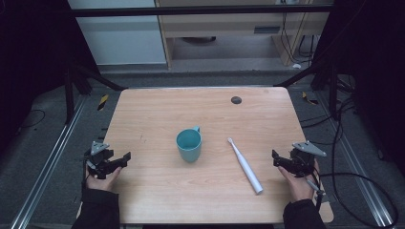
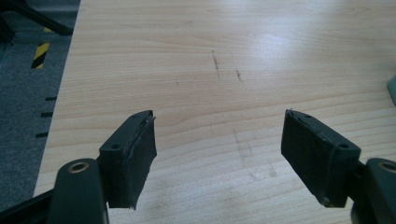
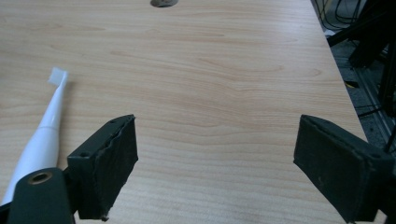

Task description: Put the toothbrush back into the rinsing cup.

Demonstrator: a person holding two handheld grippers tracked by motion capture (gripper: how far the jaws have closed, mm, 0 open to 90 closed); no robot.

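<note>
Desk: light wood-grain top, rectangular, with a small dark round grommet near the far edge, right of centre. Cup: teal, upright, open mouth up, handle at its far side, standing near the middle of the desk. Toothbrush: white, lying flat just right of the cup and apart from it, brush head toward the far side, handle end toward the near right; seen also in the right gripper view, at the left beyond the fingers. Left gripper: held in a hand at the near left edge of the desk, well apart from the cup; fingers spread wide, released, bare desk between them. Right gripper: held in a hand at the near right edge, near the toothbrush handle but not touching it; fingers spread wide, released, nothing between them. Faint dark scuff marks on the desk ahead of the left gripper. Grey floor with cables at the right.
</note>
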